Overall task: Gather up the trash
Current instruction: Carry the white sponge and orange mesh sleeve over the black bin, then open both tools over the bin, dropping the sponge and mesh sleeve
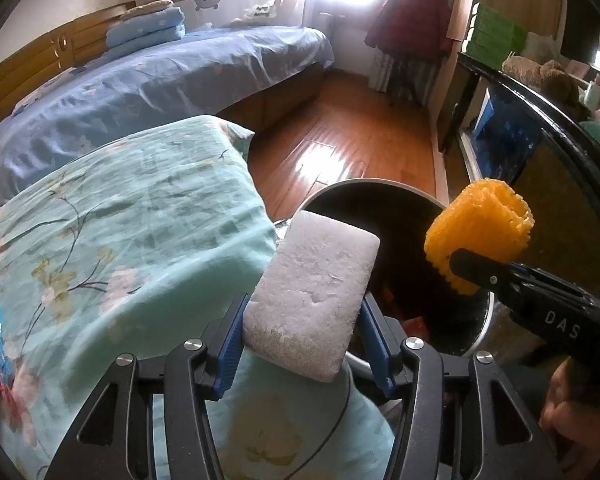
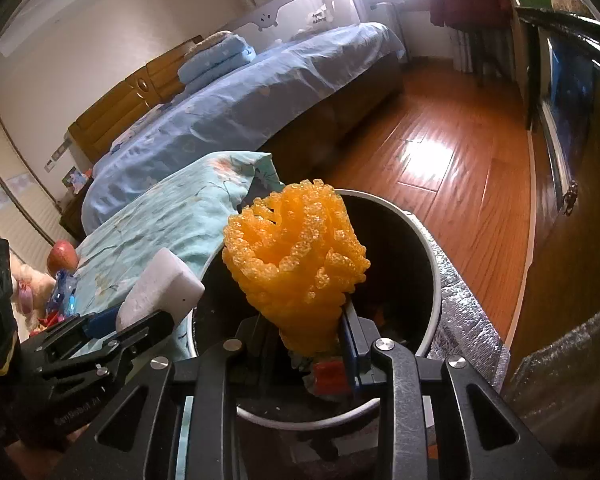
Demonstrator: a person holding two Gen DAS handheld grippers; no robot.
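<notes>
My left gripper (image 1: 304, 332) is shut on a white foam block (image 1: 314, 296), held at the near left rim of a round dark trash bin (image 1: 380, 188). My right gripper (image 2: 306, 332) is shut on an orange foam net (image 2: 296, 256), held over the bin's opening (image 2: 396, 248). The right gripper with the orange net (image 1: 480, 232) shows at the right of the left wrist view. The left gripper with the white block (image 2: 160, 284) shows at the left of the right wrist view. Reddish trash (image 2: 330, 376) lies inside the bin.
A surface covered with teal floral cloth (image 1: 132, 232) stands left of the bin, with an apple (image 2: 62, 256) and colourful wrappers (image 2: 60, 296) on it. A blue bed (image 1: 160, 80) lies behind. Wooden floor (image 1: 352, 136) stretches ahead. A dark cabinet (image 1: 520, 120) and silver foil (image 2: 460, 312) stand right.
</notes>
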